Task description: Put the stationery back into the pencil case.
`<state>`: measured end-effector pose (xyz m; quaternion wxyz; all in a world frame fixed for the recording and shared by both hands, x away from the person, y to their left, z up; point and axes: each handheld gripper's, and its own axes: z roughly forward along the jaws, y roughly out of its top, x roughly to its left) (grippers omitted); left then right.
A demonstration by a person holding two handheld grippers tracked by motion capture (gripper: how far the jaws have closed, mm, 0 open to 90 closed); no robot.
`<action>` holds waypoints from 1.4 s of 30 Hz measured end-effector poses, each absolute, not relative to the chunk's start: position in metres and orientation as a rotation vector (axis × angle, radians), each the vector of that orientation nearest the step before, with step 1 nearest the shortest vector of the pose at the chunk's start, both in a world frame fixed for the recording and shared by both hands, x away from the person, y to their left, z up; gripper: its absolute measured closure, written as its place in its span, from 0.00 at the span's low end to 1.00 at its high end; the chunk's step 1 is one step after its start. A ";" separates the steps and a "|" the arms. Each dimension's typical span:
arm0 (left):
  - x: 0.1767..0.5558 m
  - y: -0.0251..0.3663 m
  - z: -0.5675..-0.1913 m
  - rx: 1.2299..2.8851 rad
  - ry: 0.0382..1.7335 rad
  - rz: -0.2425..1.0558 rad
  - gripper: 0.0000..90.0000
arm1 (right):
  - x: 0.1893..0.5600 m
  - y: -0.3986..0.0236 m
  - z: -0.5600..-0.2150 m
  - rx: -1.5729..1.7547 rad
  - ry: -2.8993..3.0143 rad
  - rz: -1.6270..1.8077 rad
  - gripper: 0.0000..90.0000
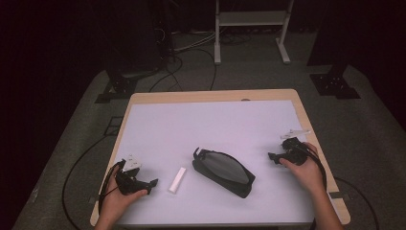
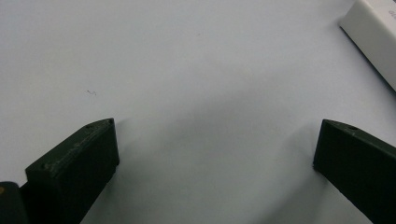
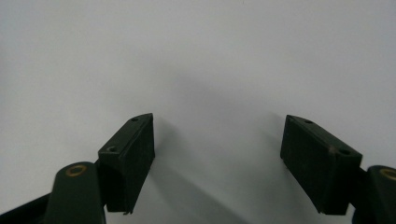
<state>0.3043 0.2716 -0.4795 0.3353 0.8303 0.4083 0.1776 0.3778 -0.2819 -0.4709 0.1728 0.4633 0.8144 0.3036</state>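
White mat (image 1: pixel 201 129) bears closed black pouch (image 1: pixel 223 171).

Your right gripper (image 3: pixel 217 154), jaws spread wide over the white table surface (image 3: pixel 210 56)

Both black jaws rise from the bottom edge with bare surface between them; nothing sits in the gap; each jaw throws a soft shadow on the surface; a brass-coloured ring shows at each lower corner.
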 end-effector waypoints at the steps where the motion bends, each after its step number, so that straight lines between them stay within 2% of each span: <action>1: 0.304 0.272 -0.479 2.166 1.065 0.463 0.00 | 0.378 -0.282 -0.471 1.315 2.310 0.865 0.27; 5: 0.305 0.272 -0.479 2.166 1.066 0.460 0.00 | 0.378 -0.285 -0.475 1.320 2.278 0.887 0.20; 13: 0.305 0.270 -0.476 2.170 1.086 0.465 0.02 | 0.370 -0.287 -0.483 1.305 2.197 0.980 0.19; 16: 0.303 0.271 -0.473 2.144 1.076 0.458 0.17 | 0.370 -0.287 -0.483 1.306 2.197 0.981 0.19; 42: 0.299 0.236 -0.434 2.141 1.094 0.387 0.46 | 0.370 -0.287 -0.484 1.304 2.196 0.979 0.19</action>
